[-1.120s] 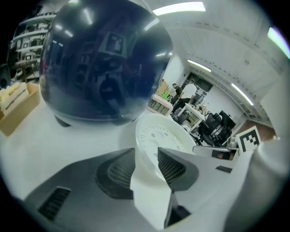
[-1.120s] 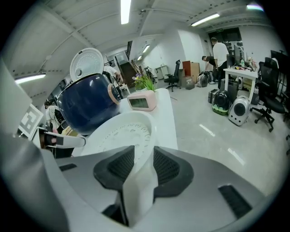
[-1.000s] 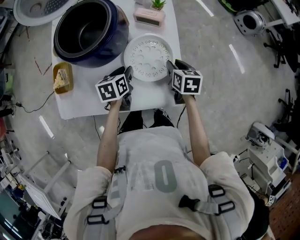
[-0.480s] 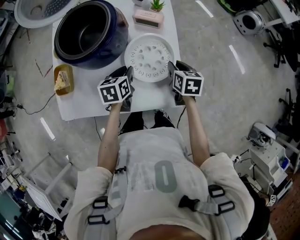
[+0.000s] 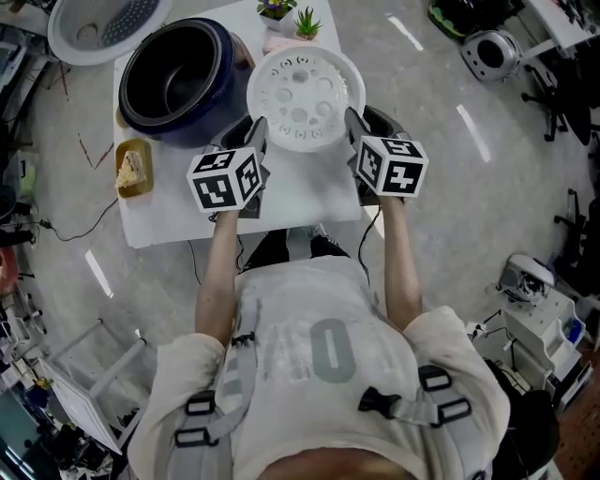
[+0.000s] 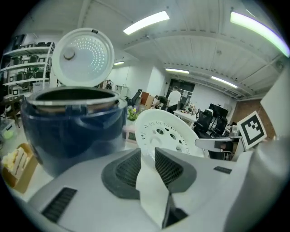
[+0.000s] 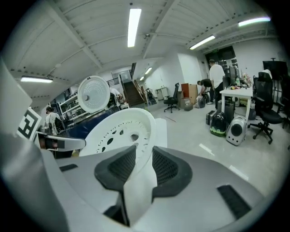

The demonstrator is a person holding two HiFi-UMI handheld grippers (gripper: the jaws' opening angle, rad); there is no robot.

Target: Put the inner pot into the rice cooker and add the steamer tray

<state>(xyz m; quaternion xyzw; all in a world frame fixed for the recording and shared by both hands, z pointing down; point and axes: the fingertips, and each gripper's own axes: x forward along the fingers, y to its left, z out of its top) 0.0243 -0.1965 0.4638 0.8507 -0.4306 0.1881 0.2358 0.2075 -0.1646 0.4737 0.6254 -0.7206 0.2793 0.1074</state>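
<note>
Steamer tray (image 5: 305,98), left claw (image 5: 257,133) just closed on its left rim, right claw (image 5: 352,124) gripping opposite rim

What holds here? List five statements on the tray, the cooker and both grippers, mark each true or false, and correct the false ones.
1. The left gripper is clamped on the steamer tray. True; its jaws have just been closing, with the tray's rim between them.
2. The right gripper holds nothing. False: it is shut on the tray's opposite rim.
3. The lid of the rice cooker is closed. False: it stands open.
4. The steamer tray sits inside the cooker. False: it is held beside the cooker, above the table.
5. A small wooden box lies on the table near the cooker. True.
</note>
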